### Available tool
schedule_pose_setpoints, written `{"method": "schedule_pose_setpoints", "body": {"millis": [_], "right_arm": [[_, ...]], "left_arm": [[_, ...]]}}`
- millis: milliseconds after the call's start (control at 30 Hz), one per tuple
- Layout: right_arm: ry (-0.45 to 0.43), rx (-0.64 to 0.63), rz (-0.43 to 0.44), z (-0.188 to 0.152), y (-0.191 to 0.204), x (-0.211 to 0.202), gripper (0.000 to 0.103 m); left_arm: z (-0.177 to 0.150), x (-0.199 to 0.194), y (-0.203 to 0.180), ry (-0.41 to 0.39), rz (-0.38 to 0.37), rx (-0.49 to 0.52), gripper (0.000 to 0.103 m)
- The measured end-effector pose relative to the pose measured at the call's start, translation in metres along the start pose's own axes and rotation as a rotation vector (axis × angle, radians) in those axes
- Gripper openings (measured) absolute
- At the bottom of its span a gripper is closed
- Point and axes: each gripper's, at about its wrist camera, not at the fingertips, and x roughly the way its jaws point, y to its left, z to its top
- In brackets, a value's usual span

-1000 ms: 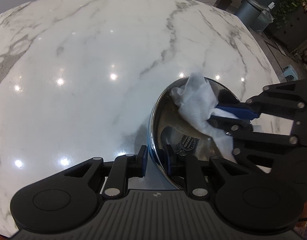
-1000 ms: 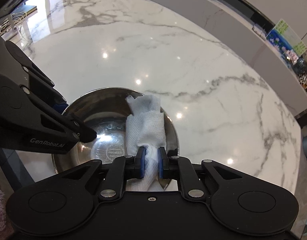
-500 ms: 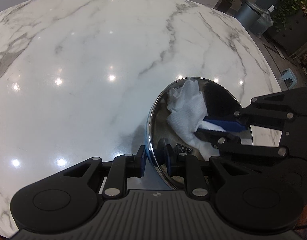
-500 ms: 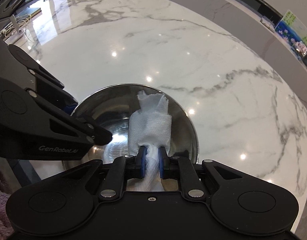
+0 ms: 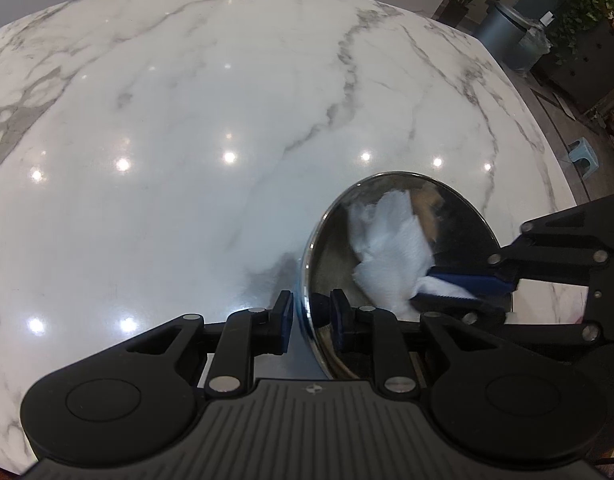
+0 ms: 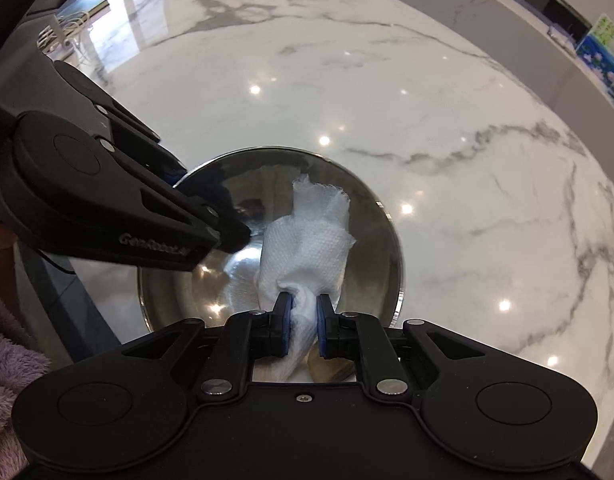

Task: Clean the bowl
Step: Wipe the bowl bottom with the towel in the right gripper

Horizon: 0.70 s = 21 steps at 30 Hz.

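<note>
We have the bowl (image 6: 275, 236) on the marble tabletop (image 5: 187, 120), near its edge on our side. Our left gripper (image 5: 311, 316) has its fingers closed on the rim, one outside and one inside; we judge this keeps the bowl from sliding or turning under the wiping. Our right gripper (image 6: 301, 316) has its fingers pinched narrow on a bunched paper towel (image 6: 307, 236), whose free end spreads against the inner wall so the soft paper, not plastic, meets the steel. Wiping appears underway.

Paper towel (image 6: 307, 240) in bowl (image 6: 379, 216) on countertop (image 6: 447, 120).
</note>
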Motion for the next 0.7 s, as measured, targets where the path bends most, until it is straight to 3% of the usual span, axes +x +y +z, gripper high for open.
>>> {"method": "schedule_pose_setpoints", "body": {"millis": [100, 233, 267, 367, 467, 600, 633, 700], "right_arm": [[-0.023, -0.006, -0.005, -0.001, 0.003, -0.006, 0.013], [-0.064, 0.012, 0.029, -0.001, 0.001, -0.017, 0.037], [-0.067, 0.007, 0.033, -0.001, 0.002, -0.019, 0.039], [-0.054, -0.019, 0.048, 0.0, 0.005, -0.024, 0.04], [-0.03, -0.032, 0.064, -0.001, 0.007, -0.022, 0.04], [0.012, -0.026, 0.062, -0.002, 0.009, -0.011, 0.038], [0.026, -0.014, 0.063, -0.002, 0.008, -0.007, 0.033], [0.033, -0.007, 0.065, -0.002, 0.007, -0.005, 0.029]], "left_arm": [[0.0, 0.003, -0.002, 0.009, -0.009, -0.018, 0.019], [0.0, 0.006, -0.004, 0.031, -0.037, -0.08, 0.024], [0.0, 0.006, -0.005, 0.034, -0.043, -0.092, 0.027], [0.001, 0.004, -0.007, 0.044, -0.059, -0.133, 0.035], [0.001, 0.003, -0.012, 0.055, -0.066, -0.149, 0.038], [0.0, 0.008, -0.026, 0.089, -0.031, -0.118, 0.038], [0.0, 0.01, -0.028, 0.095, -0.02, -0.107, 0.037], [0.002, 0.014, -0.032, 0.107, -0.001, -0.088, 0.031]]}}
